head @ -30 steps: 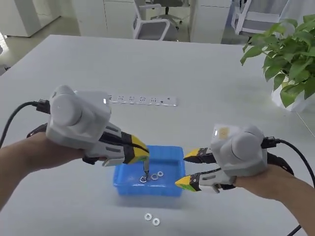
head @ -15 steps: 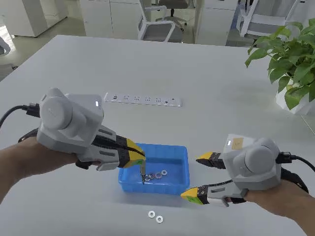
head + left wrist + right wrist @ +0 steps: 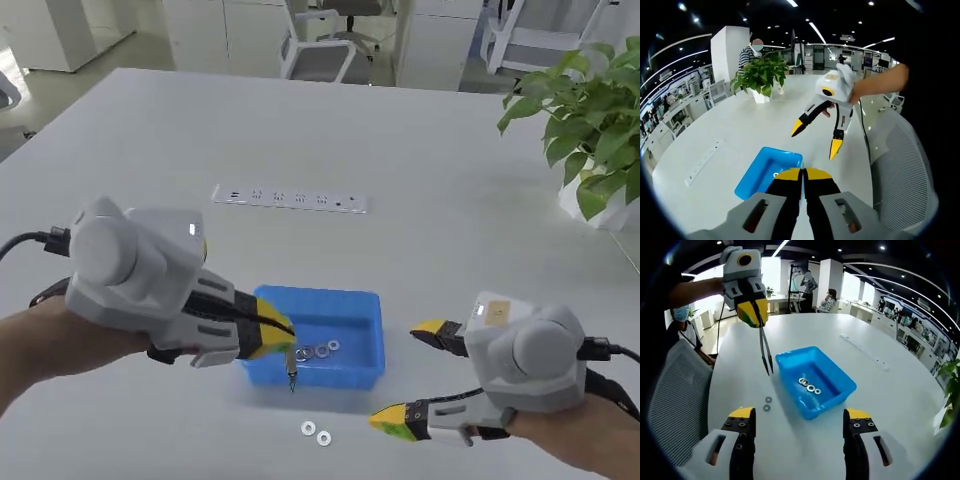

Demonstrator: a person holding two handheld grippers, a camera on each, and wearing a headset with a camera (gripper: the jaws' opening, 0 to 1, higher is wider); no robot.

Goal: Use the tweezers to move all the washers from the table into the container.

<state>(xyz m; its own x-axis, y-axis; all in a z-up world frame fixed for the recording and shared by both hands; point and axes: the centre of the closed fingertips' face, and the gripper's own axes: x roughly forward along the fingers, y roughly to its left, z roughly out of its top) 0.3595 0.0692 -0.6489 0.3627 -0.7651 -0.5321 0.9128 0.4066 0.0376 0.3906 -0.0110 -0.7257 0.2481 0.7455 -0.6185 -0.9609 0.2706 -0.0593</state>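
tweezers (image 3: 291, 366) out of container (image 3: 356, 318), right tool (image 3: 395, 374) withdrawn

glossy blue plastic container (image 3: 330, 296), shiny metal washers (image 3: 308, 428), matt table (image 3: 430, 180)

**Soft office light, warped edges**

Bright, even light falls from the ceiling strips (image 3: 815, 27) overhead. The white bench (image 3: 450, 170) shows hardly any glare, and only a faint shadow lies beside the blue container (image 3: 320, 294). The head view is fairly sharp. Both gripper views bow strongly toward their edges, where the room dims.
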